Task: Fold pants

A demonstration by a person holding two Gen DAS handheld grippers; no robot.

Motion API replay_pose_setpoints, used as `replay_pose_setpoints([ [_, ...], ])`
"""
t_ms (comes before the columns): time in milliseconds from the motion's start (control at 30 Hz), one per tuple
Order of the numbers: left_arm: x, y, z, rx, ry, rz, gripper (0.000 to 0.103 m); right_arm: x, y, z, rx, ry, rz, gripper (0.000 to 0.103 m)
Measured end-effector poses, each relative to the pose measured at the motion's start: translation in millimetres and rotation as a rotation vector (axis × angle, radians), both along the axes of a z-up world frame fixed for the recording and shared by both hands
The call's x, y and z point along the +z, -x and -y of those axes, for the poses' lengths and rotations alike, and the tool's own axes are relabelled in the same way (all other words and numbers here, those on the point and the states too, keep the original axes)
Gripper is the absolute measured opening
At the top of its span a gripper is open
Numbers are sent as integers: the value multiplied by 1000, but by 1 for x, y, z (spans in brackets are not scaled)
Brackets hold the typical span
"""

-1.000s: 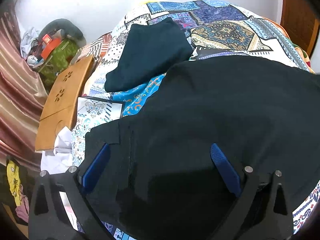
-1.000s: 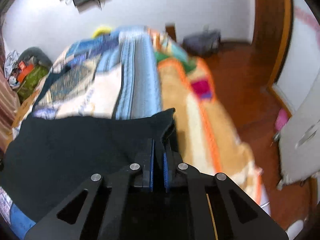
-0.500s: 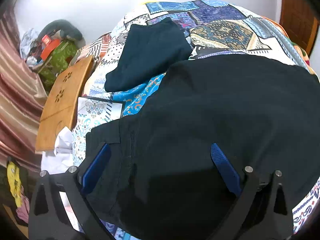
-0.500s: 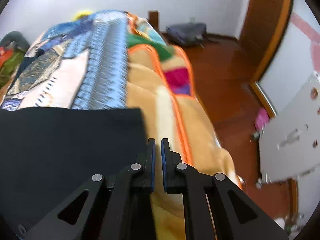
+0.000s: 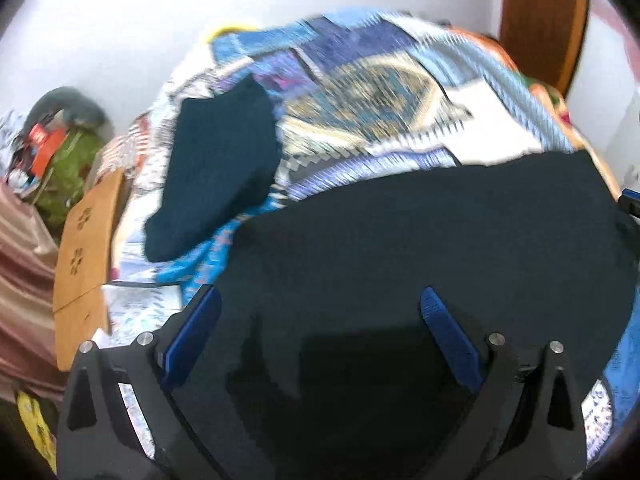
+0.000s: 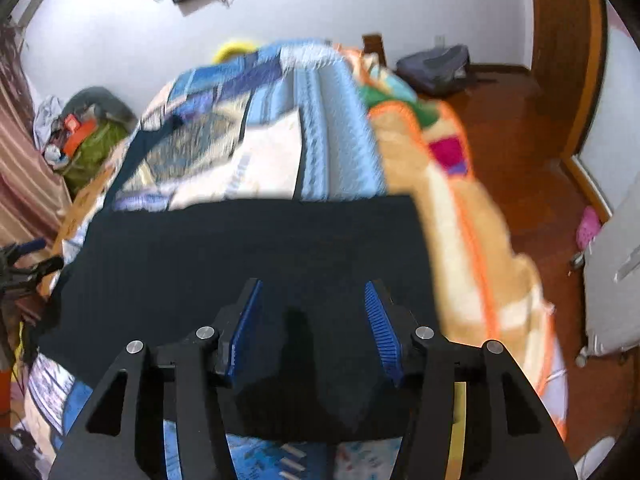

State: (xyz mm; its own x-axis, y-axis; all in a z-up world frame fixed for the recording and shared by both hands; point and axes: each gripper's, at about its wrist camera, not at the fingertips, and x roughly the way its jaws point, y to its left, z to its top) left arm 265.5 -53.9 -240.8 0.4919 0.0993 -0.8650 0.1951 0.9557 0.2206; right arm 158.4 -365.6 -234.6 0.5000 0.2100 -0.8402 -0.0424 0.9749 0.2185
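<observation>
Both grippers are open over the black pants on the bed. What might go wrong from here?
1. The pants reach close to the bed's right side, where the orange blanket slopes toward the floor; a careless tug might drag them off.
2. The right gripper and left gripper are open above flat cloth, so closing here might pinch several layers.
3. Both views are blurred, so aiming at an edge is uncertain.

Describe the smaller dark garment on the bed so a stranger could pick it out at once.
Start at the patchwork quilt covering the bed. Black pants lie spread across its near end, under the left tool. Beyond them, toward the wall, lies the smaller dark garment: a compact dark teal bundle lying apart from the pants.
</observation>
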Motion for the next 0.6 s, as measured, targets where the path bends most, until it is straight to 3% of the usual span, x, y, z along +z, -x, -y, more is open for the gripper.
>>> replay_pose_setpoints([
  [67, -8, 5, 5, -5, -24, 28, 101, -14, 10, -4, 6, 6, -28, 49],
  [133, -7, 13, 4, -15, -24, 44, 101, -12, 26, -5, -6, 18, 4, 49],
  [333, -4, 38, -9, -26, 46, 12, 102, -1, 54, 6, -51, -30, -15, 50],
  [433, -2, 45, -8, -24, 41, 13, 102, -3, 67, 17, -84, -131, -45, 50],
  [600, 2, 43, 17, -72, -30, 8, 101, -9, 76, 33, -184, -291, -29, 50],
])
